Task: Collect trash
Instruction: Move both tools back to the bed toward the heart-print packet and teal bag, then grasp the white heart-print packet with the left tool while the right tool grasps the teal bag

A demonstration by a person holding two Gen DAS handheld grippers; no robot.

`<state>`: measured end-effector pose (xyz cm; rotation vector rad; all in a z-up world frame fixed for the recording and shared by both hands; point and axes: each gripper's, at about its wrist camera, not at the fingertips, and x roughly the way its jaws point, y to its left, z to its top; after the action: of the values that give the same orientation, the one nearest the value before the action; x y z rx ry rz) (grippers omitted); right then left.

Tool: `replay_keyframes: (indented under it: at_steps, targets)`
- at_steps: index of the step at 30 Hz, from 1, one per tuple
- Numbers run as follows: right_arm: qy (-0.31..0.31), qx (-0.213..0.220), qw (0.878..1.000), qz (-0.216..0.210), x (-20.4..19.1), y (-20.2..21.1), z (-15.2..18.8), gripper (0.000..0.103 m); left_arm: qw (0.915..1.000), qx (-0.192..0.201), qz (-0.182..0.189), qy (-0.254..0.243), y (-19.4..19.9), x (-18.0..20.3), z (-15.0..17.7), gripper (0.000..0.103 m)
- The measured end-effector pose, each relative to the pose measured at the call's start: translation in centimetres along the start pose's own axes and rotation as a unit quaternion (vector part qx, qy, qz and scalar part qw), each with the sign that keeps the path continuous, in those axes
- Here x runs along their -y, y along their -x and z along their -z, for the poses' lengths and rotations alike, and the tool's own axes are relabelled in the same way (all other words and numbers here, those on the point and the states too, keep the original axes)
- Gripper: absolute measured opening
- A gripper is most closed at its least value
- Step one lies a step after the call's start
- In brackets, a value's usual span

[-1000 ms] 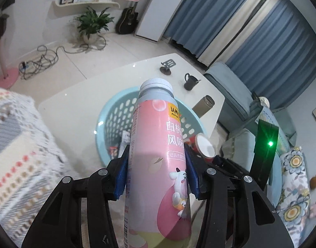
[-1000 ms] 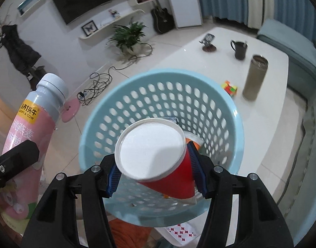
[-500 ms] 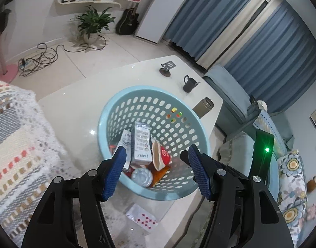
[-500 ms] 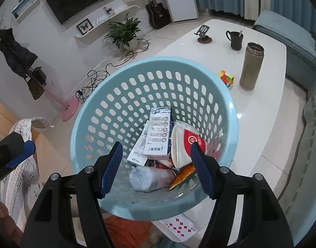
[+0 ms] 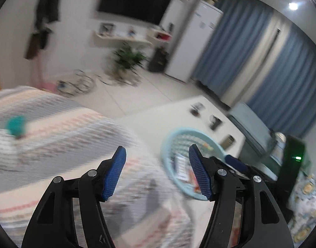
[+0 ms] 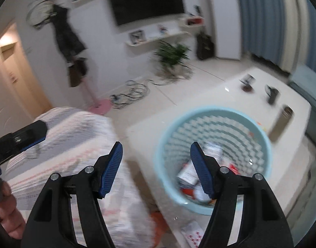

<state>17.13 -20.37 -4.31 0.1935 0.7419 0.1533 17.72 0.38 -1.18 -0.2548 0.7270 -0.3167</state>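
The light-blue perforated basket [image 6: 209,108] stands on the white table, holding several pieces of trash, among them a white carton [image 6: 213,147] and a red paper cup [image 6: 230,167]. My right gripper [image 6: 156,144] hangs open and empty above and left of it, over the gap between the table and a striped blanket. In the left wrist view the basket [image 5: 184,129] lies at the right, partly behind the right finger. My left gripper [image 5: 156,147] is open and empty over the blanket. Both views are blurred by motion.
A striped knitted blanket [image 5: 54,134] fills the left, with a teal object [image 5: 16,125] on it. On the table [image 6: 230,82] stand a dark mug [image 6: 271,94], a brown tumbler [image 6: 282,122] and a phone stand [image 6: 248,82]. A playing card [image 6: 195,233] lies below the basket. A hand [image 6: 4,206] shows at the left edge.
A second ago the left gripper held a pink bottle and the right a red cup over the basket. Both let go; now both have risen and swung left, away from it.
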Motion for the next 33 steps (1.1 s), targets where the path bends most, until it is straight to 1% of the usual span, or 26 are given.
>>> replay_keyframes:
  at_steps: [2,3,4,6,7,8,10,12,13,14,15,17,20,24,27,28,29,30,32,33]
  targets:
    - [0.023,0.003,0.999,-0.022,-3.2,-0.2,-0.3,0.064,0.9987,0.02,-0.046,0.011,1.9,-2.3,-0.2,0.063]
    - [0.035,0.003,0.999,-0.029,-4.8,-0.4,-0.3,0.064,0.9964,0.028,-0.077,0.023,2.8,-3.8,-0.2,0.064]
    - [0.046,0.003,0.998,-0.034,-6.2,-0.7,-0.2,0.064,0.9945,0.033,-0.095,0.031,3.3,-4.9,-0.1,0.066]
    - [0.066,-0.002,0.996,-0.052,-9.5,-1.8,0.4,0.064,0.9859,0.044,-0.152,0.053,4.3,-7.2,0.2,0.07]
    - [0.074,-0.004,0.996,-0.058,-10.9,-2.5,0.7,0.064,0.978,0.047,-0.192,0.066,4.5,-8.6,0.5,0.074]
    - [0.079,-0.005,0.995,-0.061,-11.7,-3.0,0.9,0.064,0.9715,0.044,-0.219,0.079,4.6,-10.0,0.8,0.075]
    - [0.093,-0.015,0.993,-0.068,-13.7,-4.4,1.7,0.064,0.9683,0.031,-0.225,0.104,4.4,-12.5,1.4,0.075]
    - [0.1,-0.021,0.992,-0.07,-14.9,-5.3,2.3,0.064,0.9655,0.011,-0.226,0.129,3.5,-14.5,1.8,0.075]
    - [0.108,-0.026,0.992,-0.066,-15.5,-5.9,2.7,0.064,0.9637,0.003,-0.229,0.137,3.1,-15.2,1.9,0.075]
    - [0.118,-0.028,0.991,-0.052,-15.9,-6.2,2.8,0.064,0.9623,-0.001,-0.233,0.141,2.8,-15.9,1.8,0.075]
    - [0.123,-0.025,0.991,-0.047,-16.2,-6.1,2.9,0.064,0.9611,-0.008,-0.236,0.142,2.1,-16.4,1.6,0.075]
    - [0.128,-0.023,0.99,-0.055,-16.3,-6.2,3.0,0.064,0.9585,-0.018,-0.246,0.142,1.0,-16.9,1.1,0.076]
    - [0.129,-0.04,0.989,-0.06,-16.1,-6.8,3.1,0.064,0.9541,-0.025,-0.262,0.143,-0.2,-17.4,0.7,0.082]
    - [0.133,-0.037,0.988,-0.067,-16.1,-6.7,3.3,0.064,0.9499,-0.03,-0.28,0.136,-0.8,-17.9,-0.1,0.082]
    - [0.142,-0.032,0.987,-0.073,-16.3,-6.4,3.5,0.064,0.9501,-0.033,-0.281,0.132,-0.9,-18.3,-0.6,0.072]
    - [0.147,-0.03,0.986,-0.075,-16.5,-6.3,3.6,0.064,0.9516,-0.032,-0.275,0.133,-0.6,-18.7,-0.7,0.068]
    - [0.15,-0.029,0.985,-0.075,-16.6,-6.2,3.6,0.064,0.9527,-0.031,-0.271,0.133,-0.3,-19.1,-0.8,0.062]
    - [0.152,-0.029,0.985,-0.074,-16.7,-6.2,3.7,0.064,0.9545,-0.03,-0.265,0.133,0.1,-19.5,-0.8,0.059]
    - [0.157,-0.029,0.984,-0.072,-17.0,-6.1,3.8,0.064,0.958,-0.03,-0.252,0.134,0.9,-20.2,-0.5,0.045]
    - [0.159,-0.03,0.984,-0.072,-17.1,-6.1,3.9,0.064,0.9601,-0.029,-0.243,0.136,1.4,-20.6,-0.3,0.04]
